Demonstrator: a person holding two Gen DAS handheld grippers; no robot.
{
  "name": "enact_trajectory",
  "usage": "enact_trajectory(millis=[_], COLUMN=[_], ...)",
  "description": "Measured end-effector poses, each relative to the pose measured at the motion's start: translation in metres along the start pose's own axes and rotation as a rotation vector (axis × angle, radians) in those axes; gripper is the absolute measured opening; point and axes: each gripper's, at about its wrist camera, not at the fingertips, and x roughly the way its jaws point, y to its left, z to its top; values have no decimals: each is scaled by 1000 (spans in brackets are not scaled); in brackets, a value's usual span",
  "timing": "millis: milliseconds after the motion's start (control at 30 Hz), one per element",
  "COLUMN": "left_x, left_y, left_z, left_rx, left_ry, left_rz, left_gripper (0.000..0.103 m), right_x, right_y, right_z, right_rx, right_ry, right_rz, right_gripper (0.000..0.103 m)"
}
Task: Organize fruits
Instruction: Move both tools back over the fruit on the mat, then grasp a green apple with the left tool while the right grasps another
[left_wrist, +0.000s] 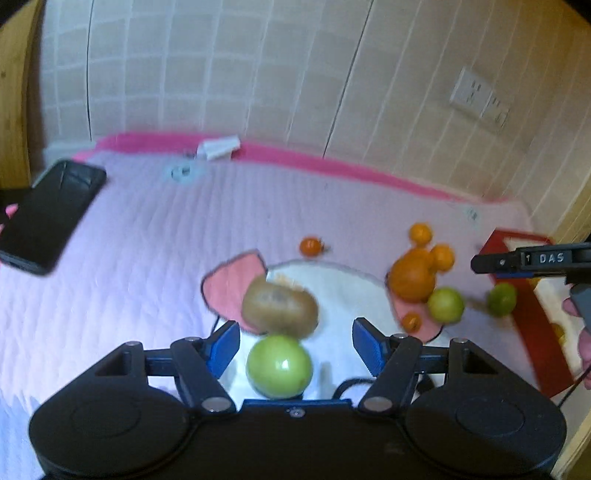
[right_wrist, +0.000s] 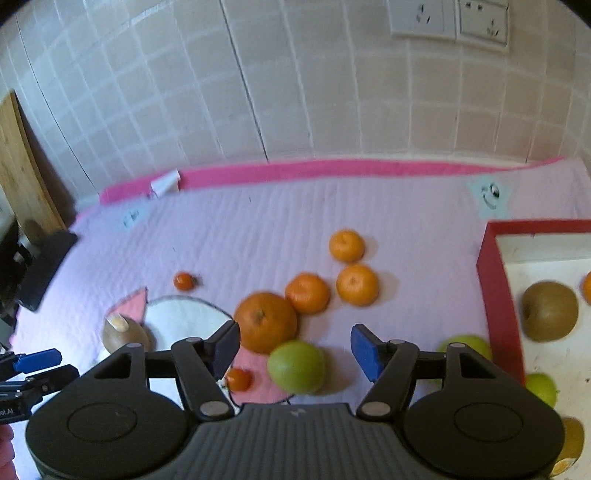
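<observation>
In the left wrist view my left gripper (left_wrist: 295, 345) is open, with a green apple (left_wrist: 279, 365) between its blue fingers and a brown kiwi (left_wrist: 279, 307) just beyond. In the right wrist view my right gripper (right_wrist: 295, 349) is open above another green apple (right_wrist: 296, 366). A big orange (right_wrist: 265, 321) and three mandarins (right_wrist: 352, 284) lie behind it. A red-rimmed box (right_wrist: 498, 295) at the right holds a kiwi (right_wrist: 549, 310) and a green fruit (right_wrist: 541, 387). Small tomatoes (right_wrist: 183, 280) lie on the blanket.
A lilac blanket (right_wrist: 258, 229) with a pink edge covers the surface, backed by a tiled wall. A black phone (left_wrist: 48, 214) lies at the far left. A white paper scrap (left_wrist: 218, 147) sits at the back edge. Wooden boards stand at both sides.
</observation>
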Motion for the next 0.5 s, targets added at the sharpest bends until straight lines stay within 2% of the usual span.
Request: enact_trajectory(millis=[67,133,333,367,433,500], left_x=[12,22,37,39,40,42], left_y=[-5,-8,-7,-6,-6,-6], left_z=[-4,-9,-16,-17,-18,-18], left_rx=[24,48,24,17,18,27], left_ry=[29,49,66,71,68,66], left_rz=[49,75,55,49,59,80], left_gripper=[80,80,80,77,65,61], right_x=[7,12,28,31,38,46], right_y=[2,1,2,2,3,4], right_z=[-5,-12,-21,-22,-21,-21], right_rx=[-4,-11,-38,-42,-52,-57], right_ry=[14,27,70,71,84,93], right_rz=[-19,-31,-64,-67,-72,-69], right_gripper=[77,79,79,79,79,79])
